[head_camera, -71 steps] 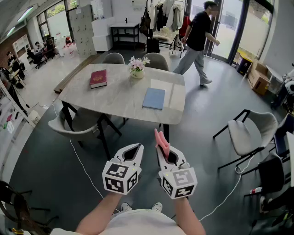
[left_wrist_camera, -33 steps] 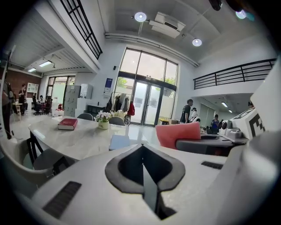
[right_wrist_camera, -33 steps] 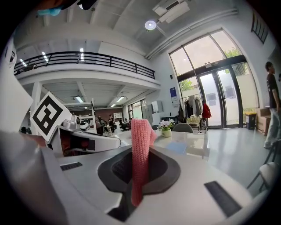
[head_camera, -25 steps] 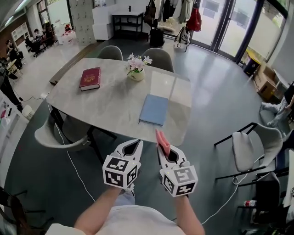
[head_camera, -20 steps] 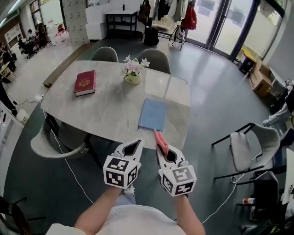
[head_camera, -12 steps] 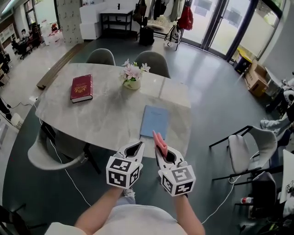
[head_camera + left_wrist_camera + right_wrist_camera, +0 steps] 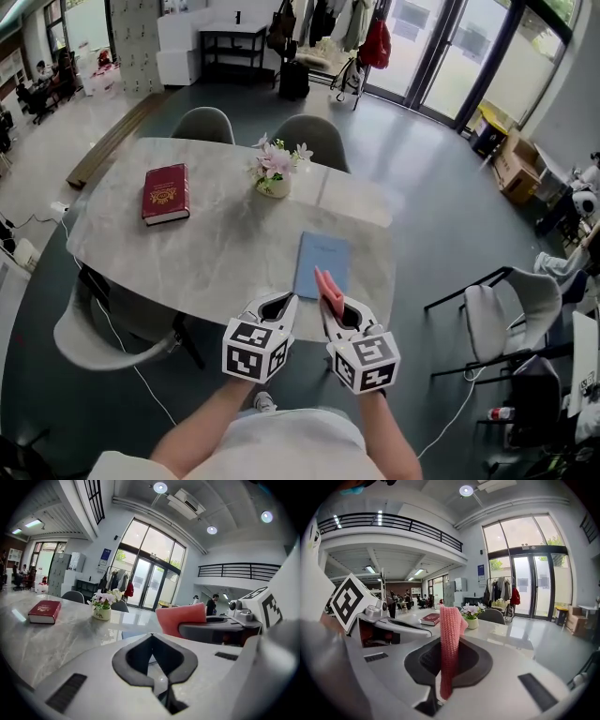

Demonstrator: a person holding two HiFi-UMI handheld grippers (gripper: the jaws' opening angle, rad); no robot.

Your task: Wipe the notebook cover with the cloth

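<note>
A light blue notebook [image 7: 322, 264] lies flat near the front right edge of the marble table [image 7: 187, 253]. My right gripper [image 7: 333, 305] is shut on a pink knitted cloth [image 7: 328, 286], which stands up from its jaws just in front of the notebook's near edge; the cloth [image 7: 450, 644] fills the jaws in the right gripper view. My left gripper [image 7: 278, 304] is shut with nothing in it, held beside the right one over the table's front edge. In the left gripper view the cloth [image 7: 180, 619] shows at the right.
On the table stand a red book [image 7: 166, 193] at the left and a small pot of flowers [image 7: 275, 169] at the middle back. Grey chairs [image 7: 202, 123] ring the table; another chair [image 7: 502, 305] stands at the right. A cable [image 7: 131, 361] trails on the floor.
I have come closer to the table: both grippers, earlier over the floor, now reach its front edge, with the cloth near the notebook. A person walking at the back has left view.
</note>
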